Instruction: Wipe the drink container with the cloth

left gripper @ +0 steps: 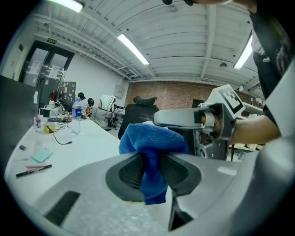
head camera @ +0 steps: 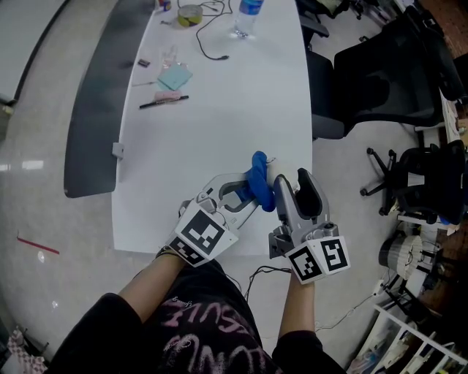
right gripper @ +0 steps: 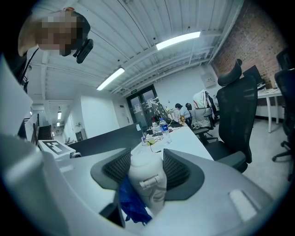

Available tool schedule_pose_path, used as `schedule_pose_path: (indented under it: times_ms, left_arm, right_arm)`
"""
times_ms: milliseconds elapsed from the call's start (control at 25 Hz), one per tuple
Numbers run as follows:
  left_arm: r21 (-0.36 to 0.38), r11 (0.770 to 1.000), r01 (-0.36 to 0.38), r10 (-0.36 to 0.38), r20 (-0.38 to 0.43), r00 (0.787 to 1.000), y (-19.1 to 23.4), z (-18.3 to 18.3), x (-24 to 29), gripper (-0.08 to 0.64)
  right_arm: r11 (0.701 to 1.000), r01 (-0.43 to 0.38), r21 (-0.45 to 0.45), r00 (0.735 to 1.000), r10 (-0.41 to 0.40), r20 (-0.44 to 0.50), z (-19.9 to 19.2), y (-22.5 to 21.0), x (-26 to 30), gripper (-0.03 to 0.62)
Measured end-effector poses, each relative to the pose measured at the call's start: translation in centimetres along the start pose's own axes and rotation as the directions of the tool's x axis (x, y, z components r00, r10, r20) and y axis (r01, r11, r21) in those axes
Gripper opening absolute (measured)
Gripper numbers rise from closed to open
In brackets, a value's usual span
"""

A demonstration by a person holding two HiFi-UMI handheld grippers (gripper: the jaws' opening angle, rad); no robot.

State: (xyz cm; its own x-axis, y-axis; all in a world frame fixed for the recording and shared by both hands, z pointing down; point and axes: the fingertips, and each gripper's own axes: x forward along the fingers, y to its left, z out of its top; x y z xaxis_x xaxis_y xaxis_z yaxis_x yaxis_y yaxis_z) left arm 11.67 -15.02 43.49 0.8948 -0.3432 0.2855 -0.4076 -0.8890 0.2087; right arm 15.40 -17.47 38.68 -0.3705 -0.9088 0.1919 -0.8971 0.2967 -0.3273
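- Your left tongs (left gripper: 154,169) are clenched on the blue cloth (left gripper: 152,138), which bunches up above the pads and hangs out below them.
- Your right tongs (right gripper: 146,171) are clamped on the white drink container (right gripper: 147,184), gripped between the ribbed pads. A fold of the cloth lies against the container's left side.
- In the head view both tongs come together above the near edge of the white worktop (head camera: 219,124), and the cloth sits between their tips.
- Beyond the left tongs, farther along the worktop, lie a black pen (head camera: 164,102) and a teal pad (head camera: 175,75), close to each other.
- Well beyond both tongs, at the far end of the worktop, stands a water bottle (head camera: 248,16) with a black cable (head camera: 208,44) trailing near it.
- To the left of your left tongs a dark panel (head camera: 95,109) runs along the worktop's edge, above a glossy pale floor (head camera: 44,182).
- To the right of your right tongs stand black office chairs (head camera: 380,80).
- The room has a white ribbed ceiling with strip lights (right gripper: 177,40) and a brick wall (left gripper: 184,94) at its far side.
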Motion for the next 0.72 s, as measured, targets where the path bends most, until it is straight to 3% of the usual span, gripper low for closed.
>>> schedule_pose_path:
  times_ms: [240,480,720]
  left_arm:
    - [-0.031,0.999,0.008,-0.010,-0.041,0.999,1.0,-2.7,0.9,0.091]
    - [-0.046,0.999,0.018,-0.025,-0.158,0.987,2.2,-7.0,2.3,0.091]
    - [-0.073,0.997,0.021,-0.035,-0.197,0.980,2.9,-9.7,3.2,0.092]
  right_arm:
    - [1.000,-0.004,0.006,1.000,0.004,-0.002,-0.3,-0.1,0.3,0.232]
    - [1.000,-0.008,0.003,1.000,0.008,-0.004,-0.3,0.0,0.4,0.232]
    - [1.000,-0.003,0.001,1.000,0.003,-0.008,-0.3,0.0,0.4,0.232]
